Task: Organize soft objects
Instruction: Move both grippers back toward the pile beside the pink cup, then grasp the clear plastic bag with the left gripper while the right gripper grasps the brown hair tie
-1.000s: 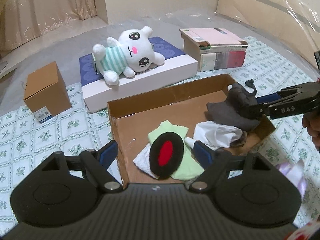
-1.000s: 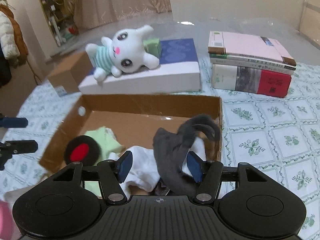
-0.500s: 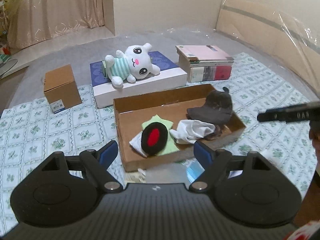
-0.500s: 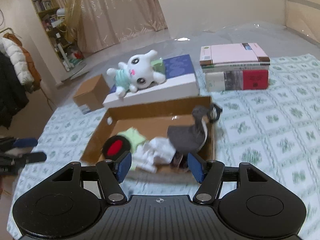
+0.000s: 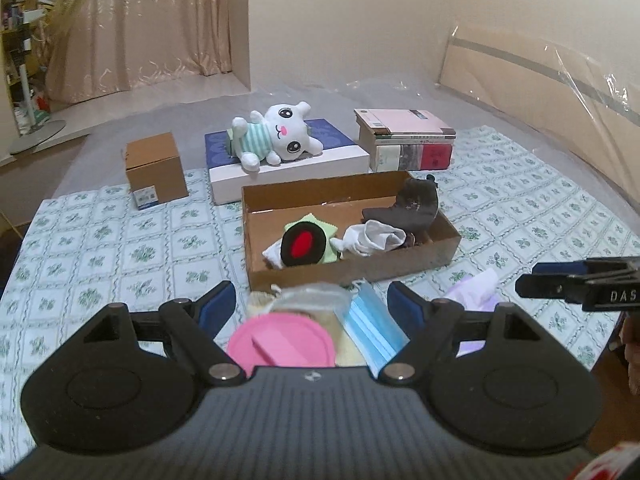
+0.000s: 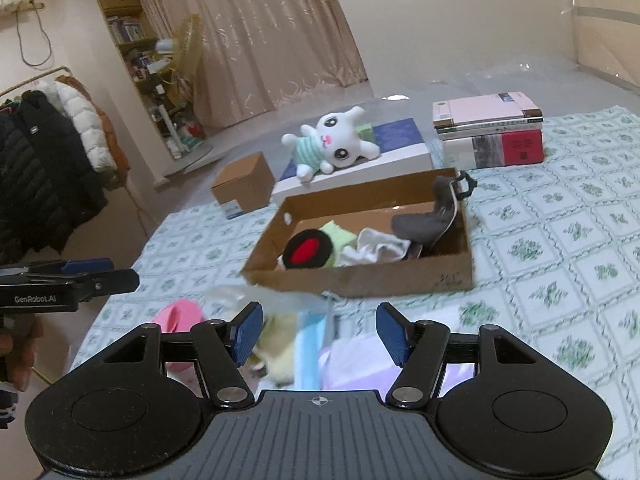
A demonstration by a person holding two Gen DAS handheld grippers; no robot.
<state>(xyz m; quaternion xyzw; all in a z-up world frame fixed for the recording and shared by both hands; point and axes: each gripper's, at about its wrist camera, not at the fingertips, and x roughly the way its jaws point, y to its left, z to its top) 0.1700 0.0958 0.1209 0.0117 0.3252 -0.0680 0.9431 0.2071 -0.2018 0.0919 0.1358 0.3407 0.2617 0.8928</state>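
Soft things — grey cloth (image 5: 416, 208), white cloth (image 5: 374, 236) — lie gathered in my cardboard box (image 5: 348, 268), while my left gripper (image 5: 310, 302) and right gripper (image 6: 320, 332), both released and empty, hover over the blue mask (image 5: 372, 328) waiting outside.

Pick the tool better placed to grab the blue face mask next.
Left, probably. The pleated blue face mask lies just ahead between the open left tool, whereas the open right tool sits more over the lilac cloth.

Book stack (image 5: 406, 145) — small carton (image 5: 154, 170) — curtain (image 6: 272, 36)
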